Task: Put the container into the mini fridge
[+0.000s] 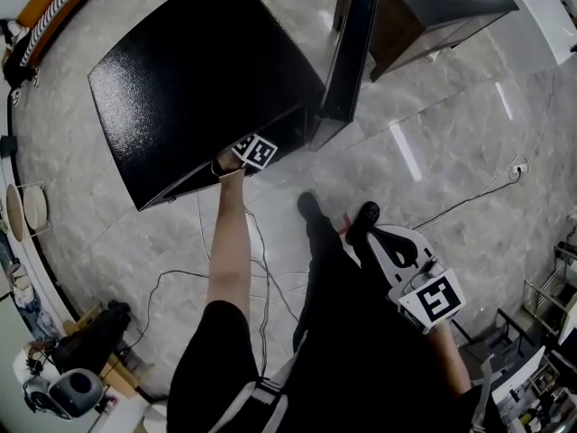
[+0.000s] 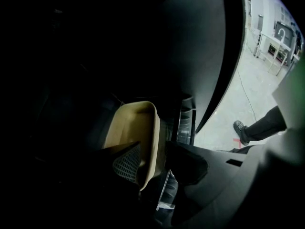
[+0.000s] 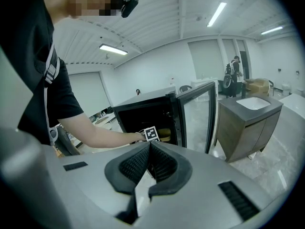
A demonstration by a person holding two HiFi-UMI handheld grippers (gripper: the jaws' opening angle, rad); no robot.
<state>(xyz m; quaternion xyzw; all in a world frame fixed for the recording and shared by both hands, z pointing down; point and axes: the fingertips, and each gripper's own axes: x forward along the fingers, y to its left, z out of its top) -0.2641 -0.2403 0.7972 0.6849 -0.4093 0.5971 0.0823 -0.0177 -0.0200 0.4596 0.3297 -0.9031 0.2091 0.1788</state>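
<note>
**Left tongs** (image 2: 153,149): we record these standing wide apart inside the dark mini fridge (image 1: 198,70), pressing on nothing. The ribbed pad (image 2: 125,164) of one jaw sits inside the container. The other jaw is outside the container's wall, with a dark gap between the two.

**Container** (image 2: 136,123): a tan, open tub with rounded corners. Its near wall and rim pass between the jaws of the left tongs, and the rest runs on ahead of them, deeper into the fridge. We cannot tell what it rests on, as the interior is too dark.

**Right tongs** (image 3: 149,144): closed tip to tip, with nothing between them. They are low at the person's right side, well apart from the container, and point toward the fridge's open front.

**Left forearm** (image 1: 230,242): bare, reaching to the fridge opening. In the head view only the left tongs' marker cube (image 1: 255,150) shows at that opening.

**Fridge door** (image 1: 353,43): swung open, just beyond the left tongs on their right.

**Floor** (image 1: 433,152): grey and marbled, with a thin cable (image 1: 469,197) lying across it beyond the right tongs.

**Cabinet** (image 3: 248,123): brown, with a basin on top, standing past the open door and farthest from both tongs.
</note>
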